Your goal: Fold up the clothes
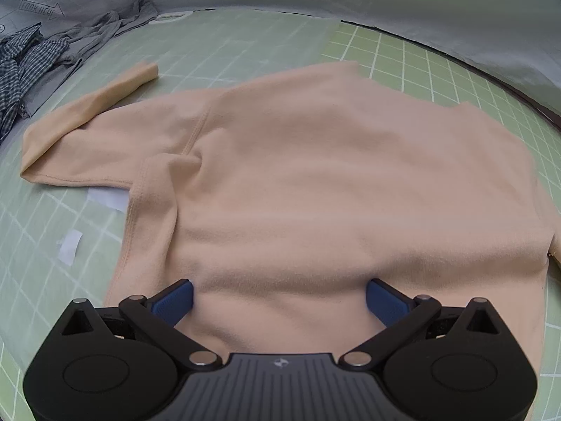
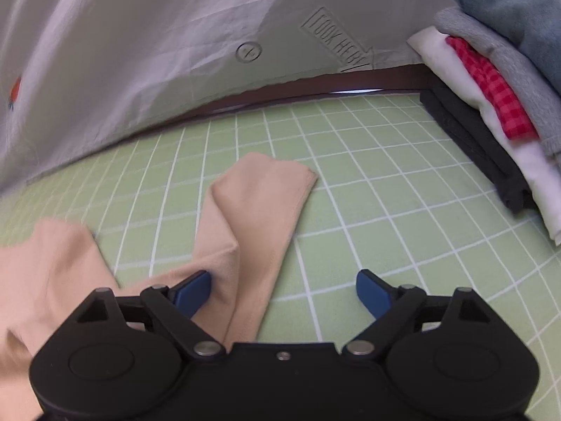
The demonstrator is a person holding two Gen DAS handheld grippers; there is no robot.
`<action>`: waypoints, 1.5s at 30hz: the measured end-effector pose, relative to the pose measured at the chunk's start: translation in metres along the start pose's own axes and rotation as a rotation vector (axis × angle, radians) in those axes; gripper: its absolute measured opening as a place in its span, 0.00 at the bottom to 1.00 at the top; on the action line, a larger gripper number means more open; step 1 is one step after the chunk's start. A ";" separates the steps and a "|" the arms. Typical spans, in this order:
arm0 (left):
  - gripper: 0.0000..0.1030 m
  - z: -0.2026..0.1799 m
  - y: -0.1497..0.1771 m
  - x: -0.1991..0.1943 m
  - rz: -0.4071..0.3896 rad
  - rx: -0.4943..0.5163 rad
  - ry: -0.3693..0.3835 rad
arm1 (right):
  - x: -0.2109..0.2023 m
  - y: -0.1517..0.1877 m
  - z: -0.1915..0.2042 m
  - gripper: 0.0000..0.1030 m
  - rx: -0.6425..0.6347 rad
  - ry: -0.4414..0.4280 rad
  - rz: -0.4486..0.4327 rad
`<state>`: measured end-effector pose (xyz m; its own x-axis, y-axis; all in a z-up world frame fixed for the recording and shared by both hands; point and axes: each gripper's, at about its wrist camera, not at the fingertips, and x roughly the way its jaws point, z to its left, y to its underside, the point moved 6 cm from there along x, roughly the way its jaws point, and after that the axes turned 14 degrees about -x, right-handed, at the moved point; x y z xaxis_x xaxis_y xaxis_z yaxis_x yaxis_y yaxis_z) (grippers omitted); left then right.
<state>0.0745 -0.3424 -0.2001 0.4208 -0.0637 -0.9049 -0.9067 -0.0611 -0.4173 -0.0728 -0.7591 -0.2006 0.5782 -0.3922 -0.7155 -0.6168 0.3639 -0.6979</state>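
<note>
A peach long-sleeved top [image 1: 315,182] lies spread on the green grid mat [image 1: 42,231]. One sleeve [image 1: 87,112] reaches out to the left in the left wrist view. My left gripper [image 1: 279,298] is open, its blue pads [image 1: 175,300] wide apart over the near edge of the top's body, cloth lying between them. In the right wrist view the other sleeve [image 2: 252,224] lies creased on the mat [image 2: 403,210]. My right gripper [image 2: 283,294] is open over it, the left pad [image 2: 193,294] against the sleeve cloth, the right pad over bare mat.
A stack of folded clothes [image 2: 498,105] stands at the right of the mat. A heap of grey and checked garments [image 1: 52,56] lies at the far left. Grey sheeting [image 2: 140,52] rises behind the mat. White paper scraps [image 1: 70,247] lie left of the top.
</note>
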 end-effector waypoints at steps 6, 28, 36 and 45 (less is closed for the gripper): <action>1.00 -0.001 -0.001 0.000 0.010 -0.001 -0.002 | 0.013 -0.016 -0.015 0.74 0.049 0.019 -0.013; 1.00 0.000 0.001 0.000 -0.012 0.000 0.006 | -0.036 0.038 -0.065 0.05 -0.031 0.251 0.070; 1.00 0.001 0.002 -0.001 -0.022 0.002 0.009 | -0.091 0.096 -0.078 0.02 -0.014 0.380 0.189; 1.00 0.001 0.002 -0.001 -0.020 0.003 0.008 | -0.091 0.086 -0.105 0.47 0.191 0.331 0.069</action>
<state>0.0720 -0.3417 -0.1998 0.4391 -0.0709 -0.8957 -0.8982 -0.0599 -0.4356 -0.2343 -0.7813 -0.1920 0.3155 -0.6017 -0.7338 -0.5192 0.5378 -0.6642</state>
